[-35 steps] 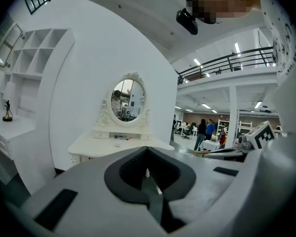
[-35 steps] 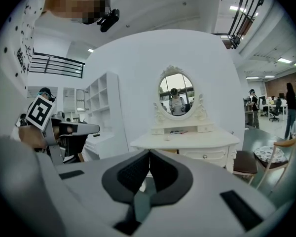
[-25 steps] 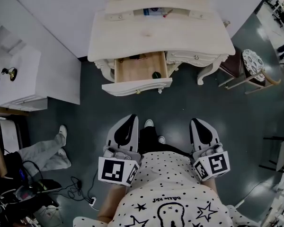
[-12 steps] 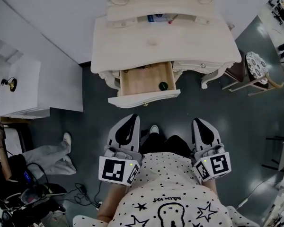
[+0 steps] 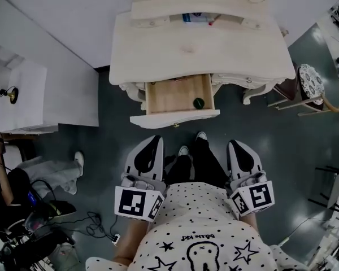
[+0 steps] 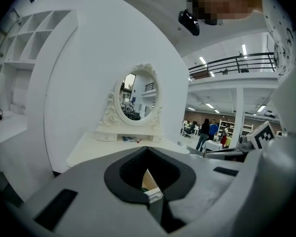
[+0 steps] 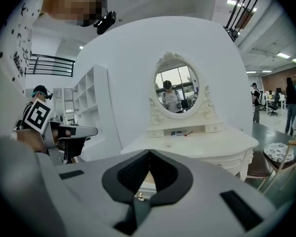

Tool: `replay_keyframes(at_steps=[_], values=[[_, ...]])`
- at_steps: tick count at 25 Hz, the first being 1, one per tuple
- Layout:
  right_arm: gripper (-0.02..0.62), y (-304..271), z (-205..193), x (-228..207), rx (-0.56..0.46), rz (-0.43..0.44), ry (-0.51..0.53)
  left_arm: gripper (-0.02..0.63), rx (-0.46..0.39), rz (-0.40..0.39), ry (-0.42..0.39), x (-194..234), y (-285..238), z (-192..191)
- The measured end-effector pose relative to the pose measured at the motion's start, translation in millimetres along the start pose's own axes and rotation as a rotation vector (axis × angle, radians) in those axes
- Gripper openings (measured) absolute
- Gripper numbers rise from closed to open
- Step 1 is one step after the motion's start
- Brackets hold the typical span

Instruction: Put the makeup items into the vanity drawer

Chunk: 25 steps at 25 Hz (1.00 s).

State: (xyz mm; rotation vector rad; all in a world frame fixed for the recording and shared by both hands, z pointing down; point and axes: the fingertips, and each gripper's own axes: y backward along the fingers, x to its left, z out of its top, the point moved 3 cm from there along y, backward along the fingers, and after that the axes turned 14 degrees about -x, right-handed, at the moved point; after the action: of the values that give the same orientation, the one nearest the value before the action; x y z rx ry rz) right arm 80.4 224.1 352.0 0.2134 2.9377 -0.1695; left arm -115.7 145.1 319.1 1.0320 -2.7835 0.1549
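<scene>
Head view: dark round item (image 5: 199, 102) in drawer (image 5: 172, 96)

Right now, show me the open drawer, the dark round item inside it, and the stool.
open drawer (image 5: 169, 95): head view, bare wooden bottom.
dark round item (image 5: 199, 102): head view, its top.
stool (image 5: 309, 81): head view, patterned seat.

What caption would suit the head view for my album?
Person facing a white vanity, drawer open with a round item inside; left gripper and right gripper shut, empty.
</scene>
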Motion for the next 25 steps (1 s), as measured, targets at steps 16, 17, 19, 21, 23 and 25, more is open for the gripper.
replay_keyframes(at_steps=[16, 17, 19, 21, 23, 25], values=[[0.008, -100, 17, -82, 0.035, 0.148, -0.001, -0.005, -0.054, 0.17, -0.014, 15, -101, 10], [0.008, -106, 19, -88, 0.035, 0.157, 0.0, -0.005, -0.059, 0.18, -0.016, 14, -107, 11], [0.008, -117, 23, -100, 0.034, 0.173, 0.001, -0.005, -0.064, 0.195, -0.017, 12, -119, 11], [0.008, -128, 25, -110, 0.034, 0.195, 0.0, -0.005, -0.068, 0.212, -0.017, 10, -129, 10], [0.008, -139, 26, -117, 0.036, 0.224, 0.0, -0.005, -0.076, 0.237, -0.02, 9, -137, 10], [0.008, -147, 27, -123, 0.04, 0.251, 0.003, -0.005, -0.087, 0.263, -0.022, 8, -143, 10]])
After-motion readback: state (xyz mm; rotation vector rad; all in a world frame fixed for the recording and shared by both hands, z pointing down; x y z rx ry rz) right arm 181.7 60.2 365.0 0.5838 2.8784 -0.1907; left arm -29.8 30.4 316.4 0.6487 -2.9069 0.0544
